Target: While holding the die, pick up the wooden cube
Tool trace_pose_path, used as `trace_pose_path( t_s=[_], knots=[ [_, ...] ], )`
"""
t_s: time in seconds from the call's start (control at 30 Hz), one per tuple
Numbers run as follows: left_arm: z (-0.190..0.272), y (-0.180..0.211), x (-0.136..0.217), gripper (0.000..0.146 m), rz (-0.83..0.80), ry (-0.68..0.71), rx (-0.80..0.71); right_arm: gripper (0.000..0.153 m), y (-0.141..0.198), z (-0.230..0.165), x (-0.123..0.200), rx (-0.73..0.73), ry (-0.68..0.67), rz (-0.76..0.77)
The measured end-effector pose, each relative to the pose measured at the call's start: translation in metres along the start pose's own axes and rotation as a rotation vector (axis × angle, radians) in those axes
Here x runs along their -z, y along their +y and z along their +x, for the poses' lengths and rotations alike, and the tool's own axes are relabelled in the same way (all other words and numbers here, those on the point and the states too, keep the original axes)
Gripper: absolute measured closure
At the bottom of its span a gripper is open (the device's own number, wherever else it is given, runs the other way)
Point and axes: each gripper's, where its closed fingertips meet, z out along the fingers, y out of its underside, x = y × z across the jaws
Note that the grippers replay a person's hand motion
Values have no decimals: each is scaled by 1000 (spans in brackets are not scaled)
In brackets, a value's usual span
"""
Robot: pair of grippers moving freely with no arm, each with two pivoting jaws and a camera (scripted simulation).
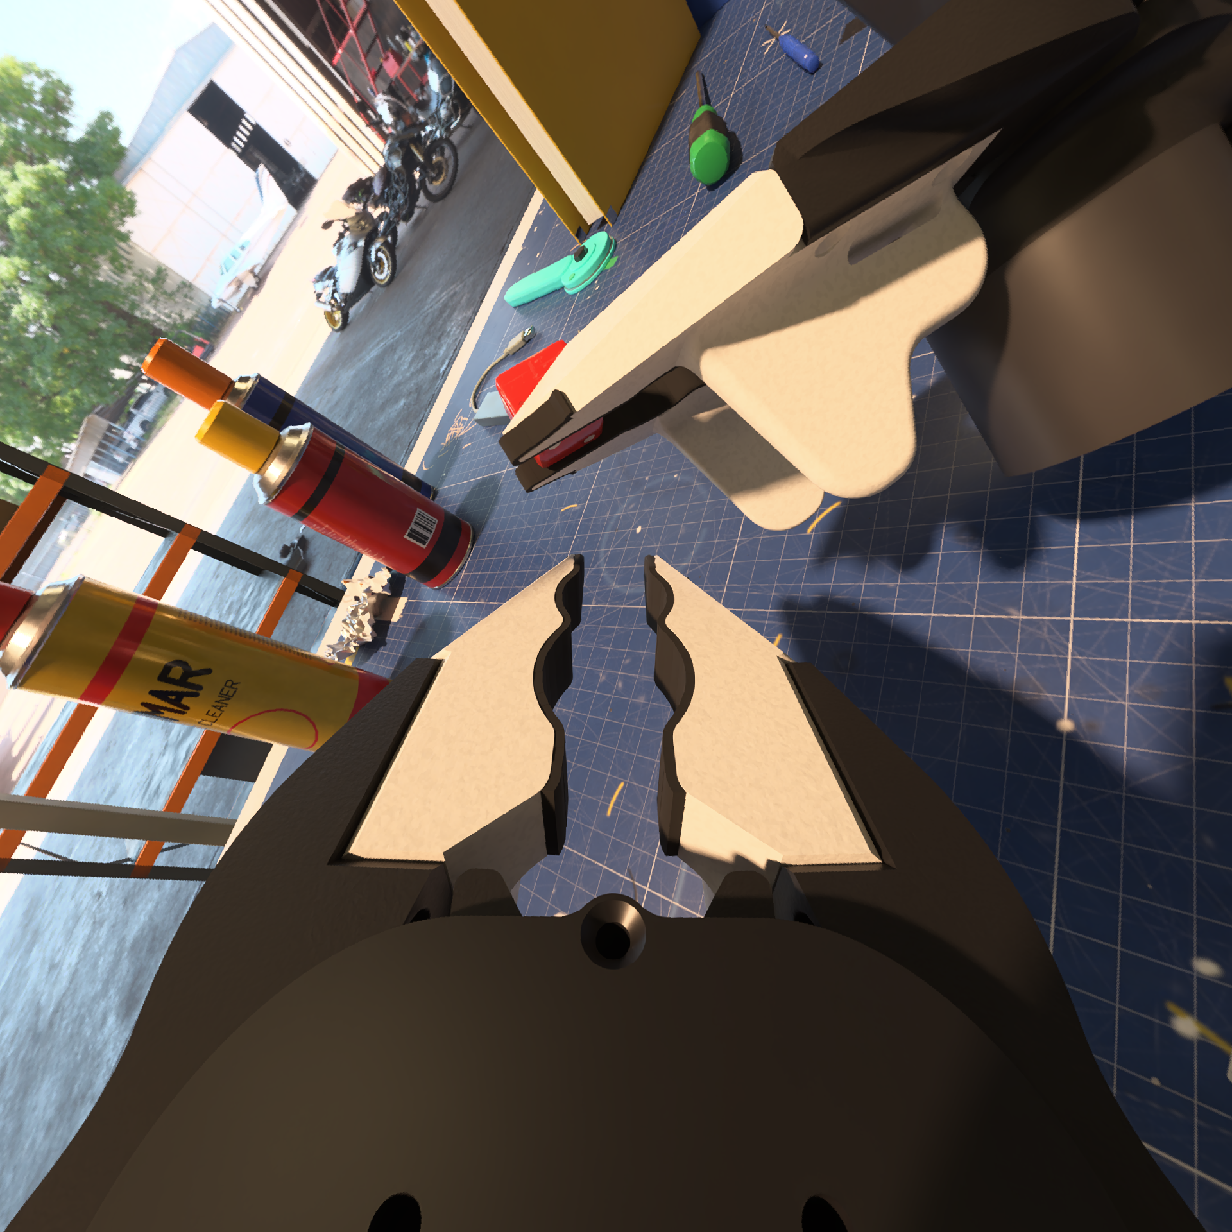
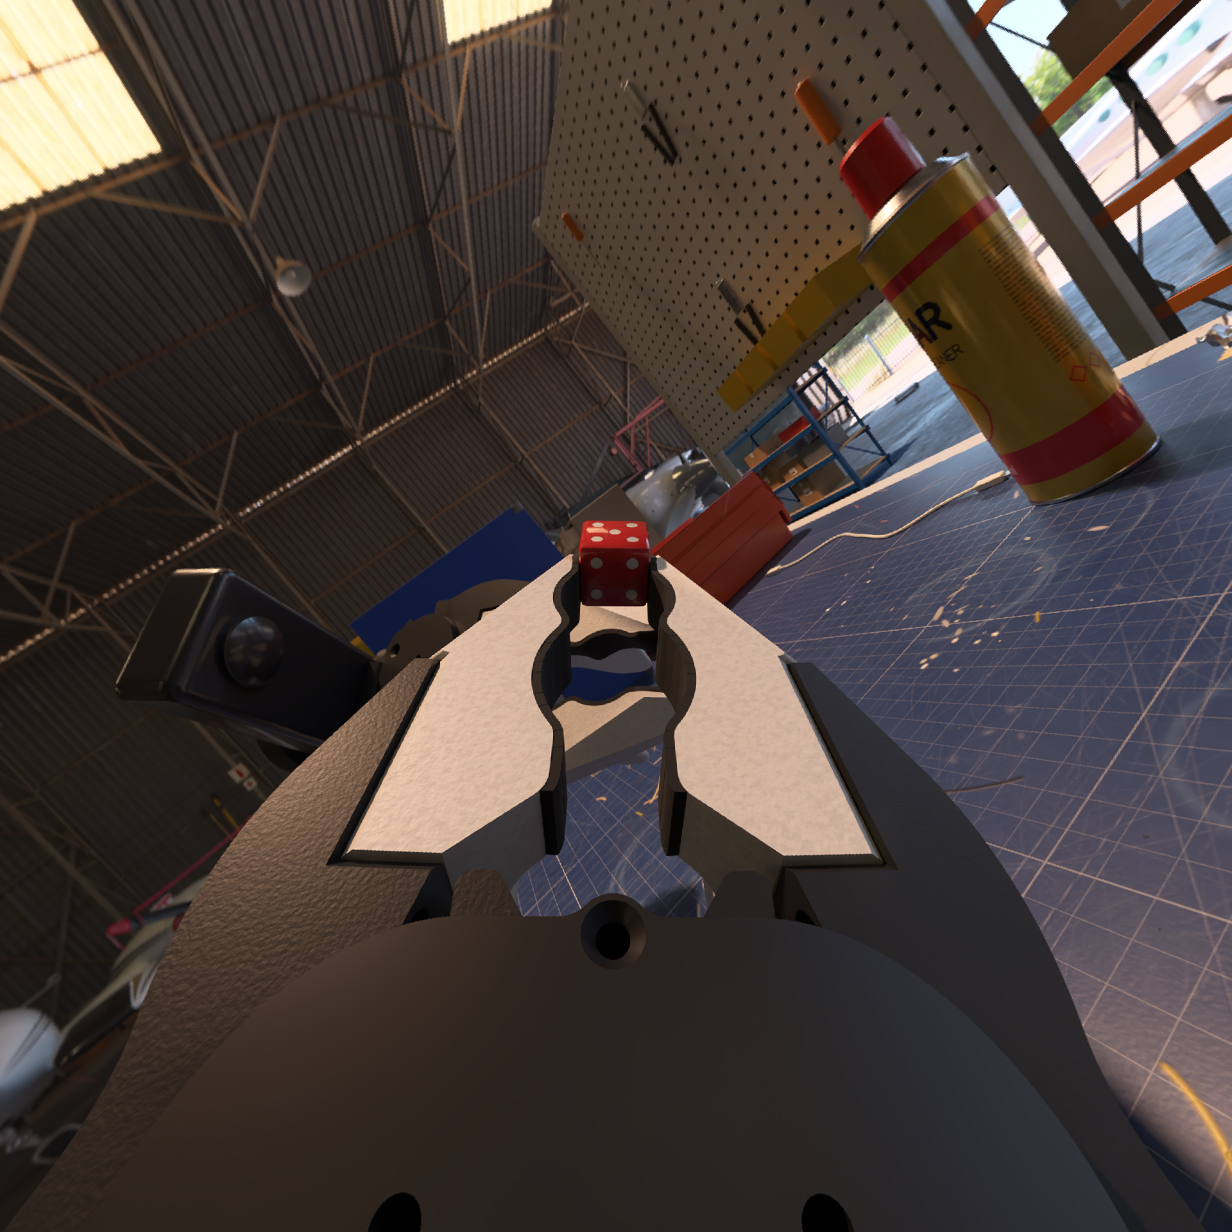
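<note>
My right gripper is shut on a red die with white pips, pinched between its fingertips and held above the blue cutting mat. The left wrist view shows the same gripper coming in from the upper right with the die in its tips. My left gripper is open and empty, pointing down at bare mat just below the right gripper's tips. Its black body shows behind my right fingers. No wooden cube shows in either view.
Three spray cans stand along the mat's edge: yellow, red and blue. A red box, a cable, a teal tool, green and blue screwdrivers, and a pegboard lie beyond.
</note>
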Motion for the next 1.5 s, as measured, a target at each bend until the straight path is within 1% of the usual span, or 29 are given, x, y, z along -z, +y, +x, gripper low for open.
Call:
trace_pose_path(
  t_s=[0.07,0.13,0.2,0.33,0.43,0.6,0.7,0.8,0.9,0.97,1.03,1.13,1.2,1.37,1.5],
  knots=[
    [2,0,-4,129,-1,6,-8,134,-2,3,2,-15,7,21],
    [3,1,-7,130,3,-2,-23,134,-1,5,3,3,27,3],
    [3,4,-10,130,6,-9,-25,134,1,6,2,69,62,-43],
    [9,14,-13,130,32,34,46,134,12,7,-1,242,137,-155],
    [16,28,-15,130,27,83,107,134,16,11,-1,284,174,-189],
    [24,50,-16,130,0,124,152,134,15,18,2,233,183,-182],
    [25,57,-16,130,-17,121,126,134,14,18,3,253,186,-193],
    [26,61,-17,130,-28,108,103,134,17,19,4,260,183,-248],
    [26,55,-15,130,19,94,88,134,20,16,4,216,141,-267],
    [28,52,-14,130,35,109,89,134,17,11,4,196,110,-234],
    [27,52,-14,130,33,91,76,134,15,9,5,168,84,-224],
    [25,47,-12,130,53,71,63,134,16,13,7,146,105,-239],
    [23,44,-10,130,63,61,52,134,16,13,7,127,92,-236],
    [13,37,-4,130,62,-26,-45,134,19,15,7,101,104,-248],
    [16,40,-5,130,38,-22,-64,134,15,15,8,41,83,-215]
  ],
)
